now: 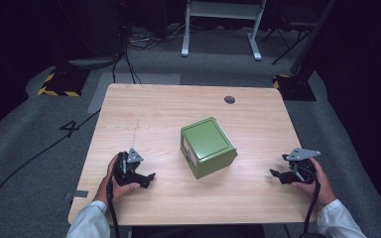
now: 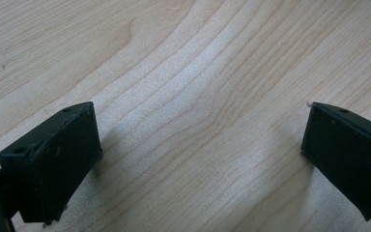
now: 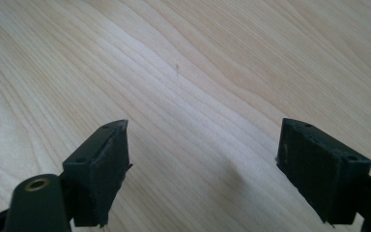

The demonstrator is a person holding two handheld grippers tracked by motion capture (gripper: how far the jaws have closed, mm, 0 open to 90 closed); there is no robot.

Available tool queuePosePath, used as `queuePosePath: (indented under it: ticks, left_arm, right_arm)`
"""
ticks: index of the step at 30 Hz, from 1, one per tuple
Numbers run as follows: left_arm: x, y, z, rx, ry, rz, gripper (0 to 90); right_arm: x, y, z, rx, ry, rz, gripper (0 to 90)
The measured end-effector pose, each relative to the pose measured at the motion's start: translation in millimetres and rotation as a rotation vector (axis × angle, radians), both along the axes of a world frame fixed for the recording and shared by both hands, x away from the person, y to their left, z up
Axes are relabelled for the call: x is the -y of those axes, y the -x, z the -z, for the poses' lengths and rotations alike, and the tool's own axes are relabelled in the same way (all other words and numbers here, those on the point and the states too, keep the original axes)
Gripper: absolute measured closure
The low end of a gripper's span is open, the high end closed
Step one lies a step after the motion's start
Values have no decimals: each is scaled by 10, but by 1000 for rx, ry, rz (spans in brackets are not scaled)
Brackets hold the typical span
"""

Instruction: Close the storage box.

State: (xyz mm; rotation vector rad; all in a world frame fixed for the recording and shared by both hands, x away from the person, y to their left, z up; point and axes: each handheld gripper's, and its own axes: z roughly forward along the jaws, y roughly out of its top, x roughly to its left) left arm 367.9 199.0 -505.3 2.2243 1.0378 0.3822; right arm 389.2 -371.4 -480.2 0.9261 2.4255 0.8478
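A green box (image 1: 208,147) with a flat lid and a pale label on its near-left side sits in the middle of the wooden table (image 1: 178,109). My left gripper (image 1: 148,177) rests low on the table to the box's left, held in a hand, open. In the left gripper view its jaws stand wide apart over bare wood, the left gripper (image 2: 200,154) holding nothing. My right gripper (image 1: 274,174) lies at the box's right near the table edge, open. In the right gripper view the right gripper (image 3: 203,169) has only wood grain between its jaws.
A round dark grommet (image 1: 229,99) is set into the table near its far edge. Beyond the table are cables (image 1: 129,54) on grey carpet, a white desk frame (image 1: 223,25) and a yellow-and-black striped base (image 1: 59,84).
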Motion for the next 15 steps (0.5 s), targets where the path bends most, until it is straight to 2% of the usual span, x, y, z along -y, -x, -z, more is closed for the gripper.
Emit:
queuePosePath:
  ticks: [10, 12, 15]
  left_arm:
    - [0, 0, 0, 0, 0, 0, 4]
    - [0, 0, 0, 0, 0, 0, 4]
    - [0, 2, 0, -1, 0, 0, 4]
  right_arm:
    - [217, 110, 131, -27, -56, 62, 187]
    - [295, 147, 159, -31, -90, 86, 186]
    - [337, 166, 170, -32, -104, 98, 184]
